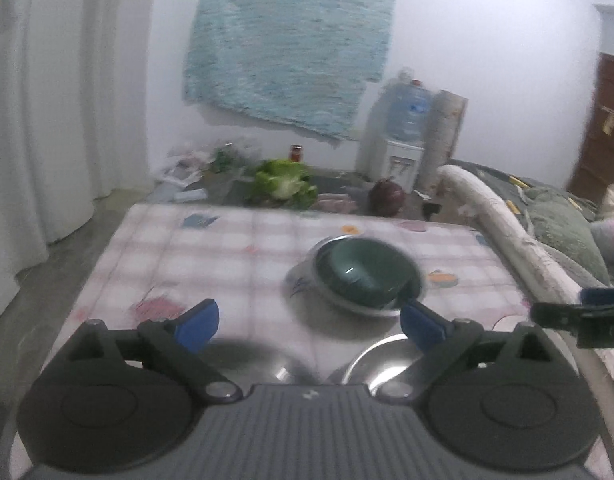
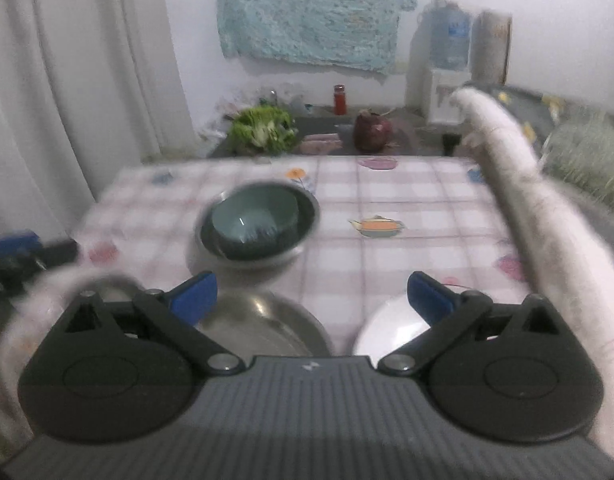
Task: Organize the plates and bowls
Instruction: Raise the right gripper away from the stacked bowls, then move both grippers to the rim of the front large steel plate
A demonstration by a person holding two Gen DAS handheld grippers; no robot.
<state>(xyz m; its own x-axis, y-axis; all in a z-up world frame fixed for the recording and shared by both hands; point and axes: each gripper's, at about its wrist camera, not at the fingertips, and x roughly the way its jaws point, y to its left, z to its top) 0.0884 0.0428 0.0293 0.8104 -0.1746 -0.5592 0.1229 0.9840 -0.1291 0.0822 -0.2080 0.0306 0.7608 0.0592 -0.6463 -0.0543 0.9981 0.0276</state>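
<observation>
Left wrist: stacked bowls (image 1: 359, 276) mid-table (image 1: 211, 256).

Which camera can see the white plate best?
The right wrist view. There the white plate shows near the bottom, on the checked tablecloth, partly behind a finger of the open right gripper. The left wrist view doesn't show it.

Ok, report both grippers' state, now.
Left gripper: open, holding nothing.
Right gripper: open, holding nothing.
</observation>
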